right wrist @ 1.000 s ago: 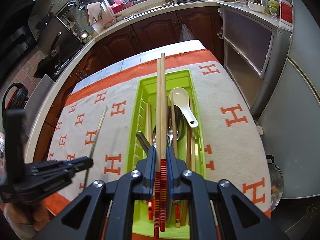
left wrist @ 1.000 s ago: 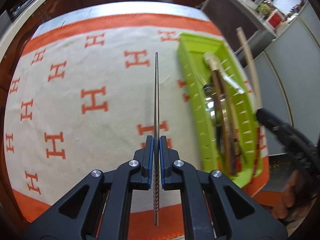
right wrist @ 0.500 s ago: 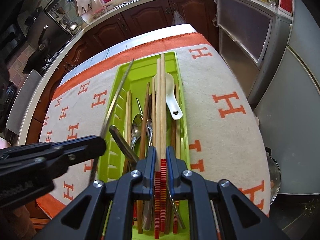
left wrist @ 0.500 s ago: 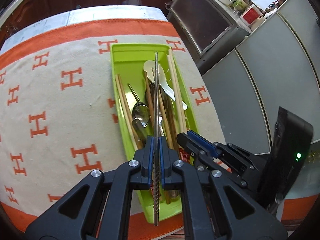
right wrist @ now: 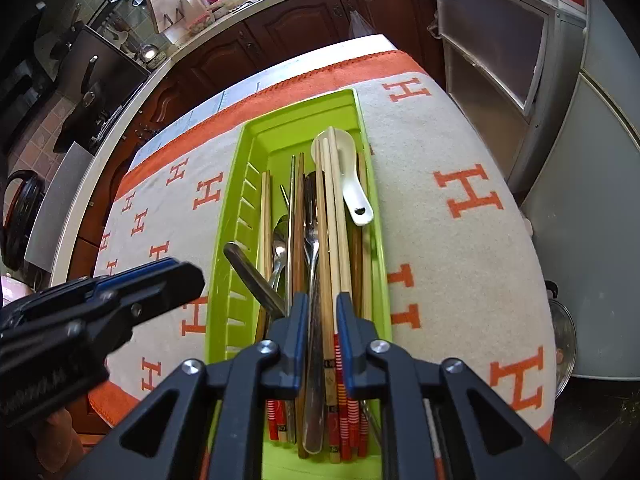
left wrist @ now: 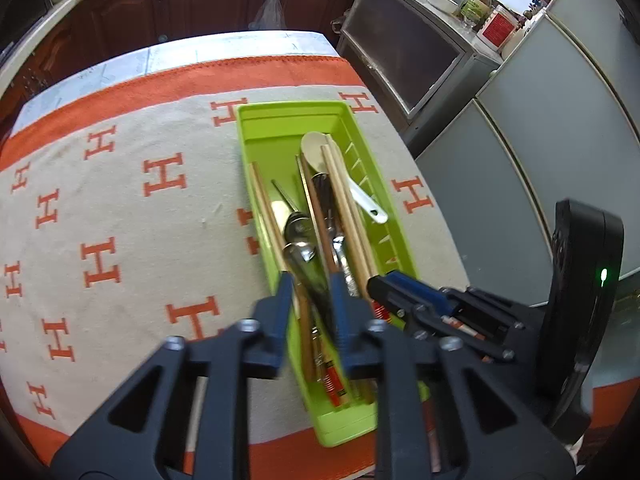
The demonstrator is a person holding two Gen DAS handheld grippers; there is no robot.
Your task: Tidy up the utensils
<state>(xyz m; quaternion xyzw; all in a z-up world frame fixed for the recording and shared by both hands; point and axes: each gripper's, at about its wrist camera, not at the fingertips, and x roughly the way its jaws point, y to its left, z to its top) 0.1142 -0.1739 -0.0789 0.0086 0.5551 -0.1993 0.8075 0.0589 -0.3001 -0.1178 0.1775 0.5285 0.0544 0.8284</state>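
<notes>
The green tray (left wrist: 288, 110) (right wrist: 240, 184) lies lengthwise on the orange-and-cream cloth (left wrist: 120, 208), holding several utensils. A white spoon (left wrist: 316, 148) (right wrist: 352, 188), steel spoons (left wrist: 298, 228) and a thin metal chopstick (right wrist: 293, 184) rest inside it. A pair of wooden chopsticks (left wrist: 344, 200) (right wrist: 332, 208) lies on top of the pile, its red-striped ends toward me. My left gripper (left wrist: 310, 292) hovers open over the tray's near half with nothing held. My right gripper (right wrist: 323, 312) is open just above the wooden chopsticks. Each gripper shows in the other's view, close alongside (right wrist: 188, 280) (left wrist: 376, 284).
The cloth (right wrist: 460, 200) covers a table whose right edge drops off beside grey cabinet doors (left wrist: 520, 160). Dark wooden kitchen cabinets (right wrist: 320, 16) stand beyond the far edge. A pot lid (right wrist: 560, 336) sits low at the right, off the table.
Both grippers have opened. The metal chopstick left my left gripper and the wooden pair left my right gripper; all now lie in the tray. The left gripper had swung right over the tray.
</notes>
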